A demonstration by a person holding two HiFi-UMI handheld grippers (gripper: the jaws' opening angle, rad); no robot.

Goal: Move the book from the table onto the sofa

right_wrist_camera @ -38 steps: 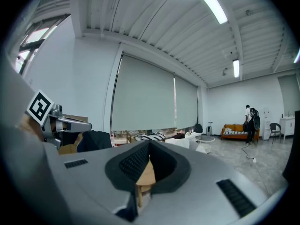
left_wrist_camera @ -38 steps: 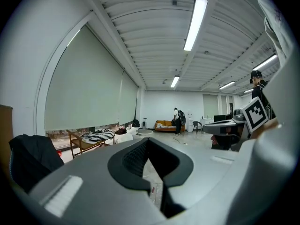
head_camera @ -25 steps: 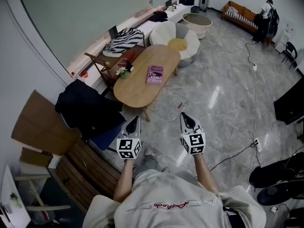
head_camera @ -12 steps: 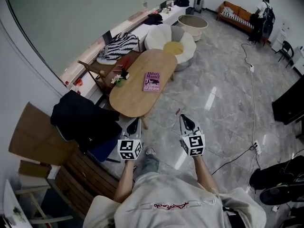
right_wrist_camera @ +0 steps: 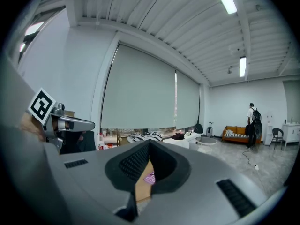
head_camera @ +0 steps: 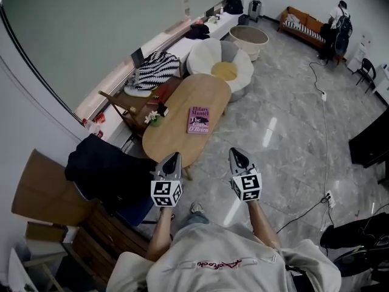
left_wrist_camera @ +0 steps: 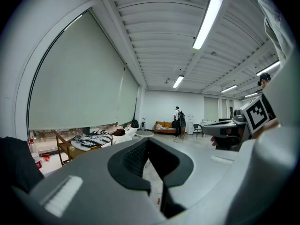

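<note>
Both your tools are closed and empty. The left gripper point(head_camera: 172, 158) and the right gripper point(head_camera: 236, 154) each have their jaws pressed together with nothing between them. Each cube carries square black-and-white markers.

The book point(head_camera: 199, 119) lies flat on the oval wooden table point(head_camera: 173, 135), ahead of both grippers and between the lines they point along. Its pink cover reads "Hilary Mantel" at the top, then a title ending in "O'Brien". The smaller print below is too fine to read. The red script across your shirt point(head_camera: 216, 263) cannot be made out.

Left of the book, on the same tabletop, stands a small flower pot point(head_camera: 155, 119). Past the table's far end sits a white flower-shaped seat point(head_camera: 203, 47) with a yellow centre.

The floor point(head_camera: 285, 132) is glossy grey marble tile, and a cable point(head_camera: 324, 102) trails over it well to the right of your right gripper. Far ahead on the right, an orange sofa point(head_camera: 302, 22) stands against the wall, with a person with a backpack point(head_camera: 339, 18) beside it. A long blind-covered window point(head_camera: 109, 29) runs along the room to the left of your left gripper.
</note>
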